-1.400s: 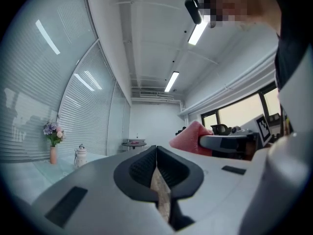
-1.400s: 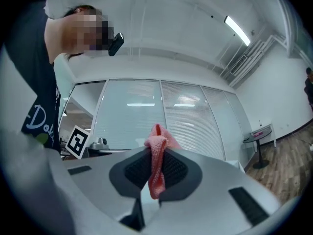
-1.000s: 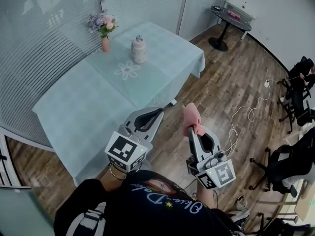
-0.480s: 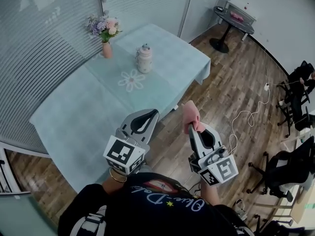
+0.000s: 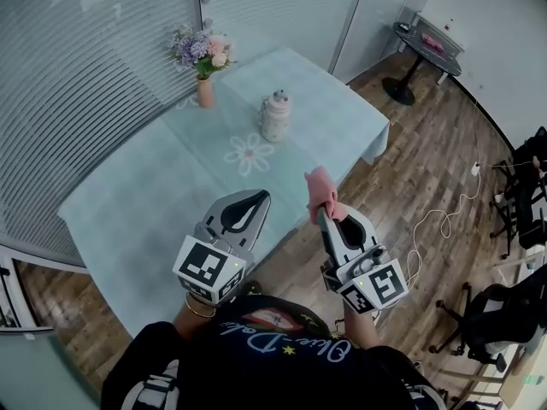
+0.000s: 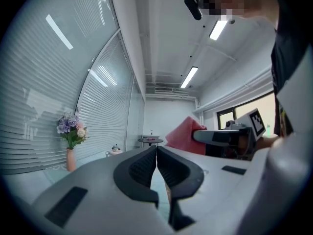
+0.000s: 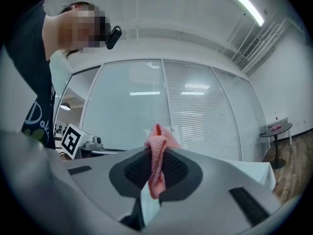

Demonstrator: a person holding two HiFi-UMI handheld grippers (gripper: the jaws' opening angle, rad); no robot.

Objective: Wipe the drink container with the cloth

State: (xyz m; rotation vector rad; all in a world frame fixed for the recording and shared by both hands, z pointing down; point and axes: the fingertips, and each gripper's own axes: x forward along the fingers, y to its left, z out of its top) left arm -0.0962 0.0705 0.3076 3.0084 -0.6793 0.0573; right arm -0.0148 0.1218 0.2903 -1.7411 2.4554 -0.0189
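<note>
Cloth (image 5: 320, 186), pink, stands up out of the right gripper (image 5: 326, 215); the jaws are clamped on a fold of it, and the right gripper view shows it filling the slot between the pads, with a loose end poking past the tips; that hold suits wiping, I judge, since the soft end would meet a surface before the plastic does. The left gripper (image 5: 259, 198) has its jaws pressed together with nothing between them; it hangs level with the right one, near the table's (image 5: 145, 203) front edge, probably kept free to steady something.

The container (image 5: 275, 116), white with a small lid, stands upright toward the table's far side, well apart from both grippers; a flower mat (image 5: 249, 154) lies just in front of it and a vase (image 5: 204, 92) of flowers stands to its left by the blinds; nothing touches it.

So wiping has not begun; this looks like the approach. The cloth must be carried forward across the table; the left jaws would have to part to hold the container; unsteadied, so tall a thing might slide or tip under a sideways rub.
</note>
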